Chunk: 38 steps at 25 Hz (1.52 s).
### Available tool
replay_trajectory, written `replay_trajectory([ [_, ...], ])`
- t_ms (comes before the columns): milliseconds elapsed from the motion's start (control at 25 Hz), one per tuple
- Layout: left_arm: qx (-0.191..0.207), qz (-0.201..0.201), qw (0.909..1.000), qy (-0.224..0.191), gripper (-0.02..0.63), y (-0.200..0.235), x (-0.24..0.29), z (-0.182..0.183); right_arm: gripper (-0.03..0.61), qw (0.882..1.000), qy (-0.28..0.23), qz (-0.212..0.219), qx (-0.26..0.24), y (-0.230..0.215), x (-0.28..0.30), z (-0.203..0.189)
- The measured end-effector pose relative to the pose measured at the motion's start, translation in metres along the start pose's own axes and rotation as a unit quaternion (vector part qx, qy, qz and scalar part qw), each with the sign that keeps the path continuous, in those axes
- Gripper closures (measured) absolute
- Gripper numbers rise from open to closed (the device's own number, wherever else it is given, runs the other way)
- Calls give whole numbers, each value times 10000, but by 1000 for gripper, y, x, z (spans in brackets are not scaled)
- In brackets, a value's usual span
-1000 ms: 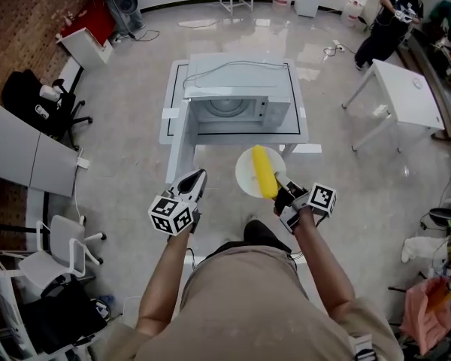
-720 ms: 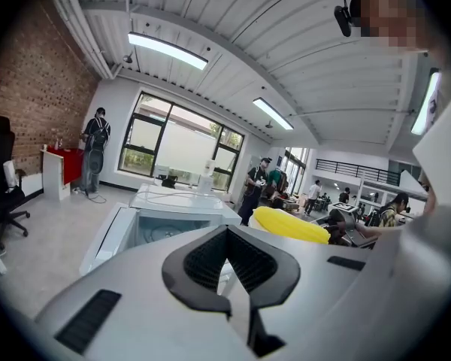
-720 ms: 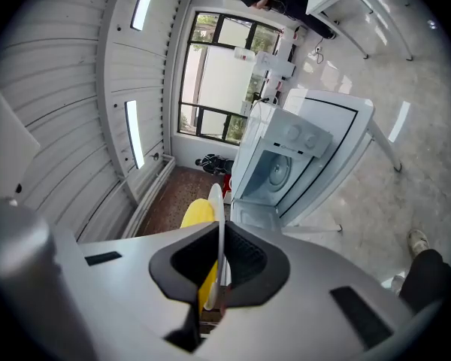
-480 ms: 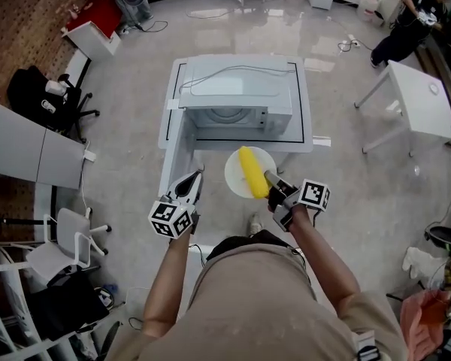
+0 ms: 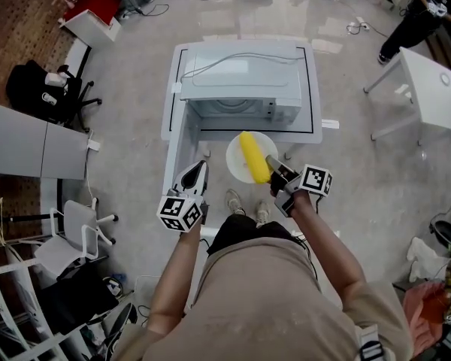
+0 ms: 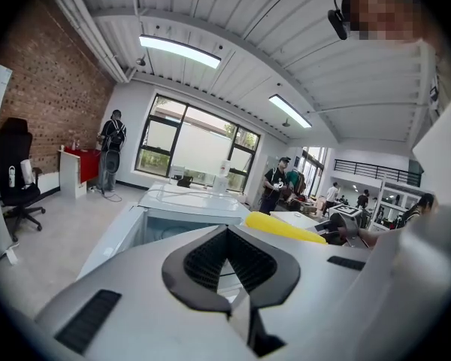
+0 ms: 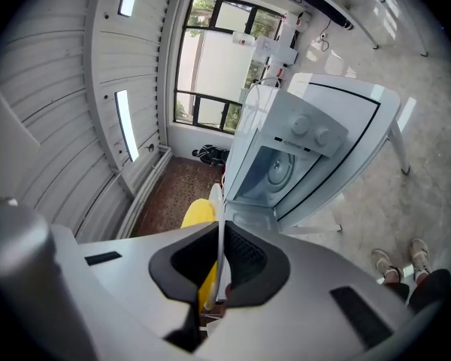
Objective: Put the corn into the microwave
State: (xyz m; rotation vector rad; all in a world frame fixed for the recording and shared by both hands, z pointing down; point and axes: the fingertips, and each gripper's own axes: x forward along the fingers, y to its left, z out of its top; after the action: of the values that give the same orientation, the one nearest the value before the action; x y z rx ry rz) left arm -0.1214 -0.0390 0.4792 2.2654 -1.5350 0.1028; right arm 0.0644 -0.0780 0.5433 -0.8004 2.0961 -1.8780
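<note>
The right gripper (image 5: 274,165) is clamping its jaws almost together on the rim of a round white plate (image 5: 233,161), which is carrying the long yellow corn cob (image 5: 253,156) just before the open white box-shaped microwave (image 5: 240,89). The left gripper (image 5: 196,173) is hovering alongside, jaws closed and empty.

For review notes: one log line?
right gripper: jaws shut on round white plate | yellow corn cob: on plate | white microwave: open

Black office chair (image 5: 39,89) left, red-topped cabinet (image 5: 99,4), white table (image 5: 434,89) right
</note>
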Motion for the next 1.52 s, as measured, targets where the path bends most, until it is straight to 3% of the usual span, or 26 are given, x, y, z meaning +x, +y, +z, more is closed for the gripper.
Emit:
replay_trajectory([
  [160, 264, -44, 9996, -89, 609, 4, 14, 2, 557, 10000, -93, -19, 19, -7, 24, 0],
  [600, 280, -420, 9987, -35, 609, 43, 65, 4, 556, 9987, -424, -266, 120, -38, 83, 12],
  [960, 115, -609, 9978, 215, 609, 78, 102, -5, 557, 9955, -883, -293, 177, -95, 128, 24],
  [1280, 78, -526, 9975, 468, 609, 92, 126, -10, 557, 9935, -1083, -352, 12, -119, 165, 44],
  [1520, 123, -541, 9973, 488, 609, 91, 134, -3, 557, 9916, -1240, -304, 219, -149, 185, 56],
])
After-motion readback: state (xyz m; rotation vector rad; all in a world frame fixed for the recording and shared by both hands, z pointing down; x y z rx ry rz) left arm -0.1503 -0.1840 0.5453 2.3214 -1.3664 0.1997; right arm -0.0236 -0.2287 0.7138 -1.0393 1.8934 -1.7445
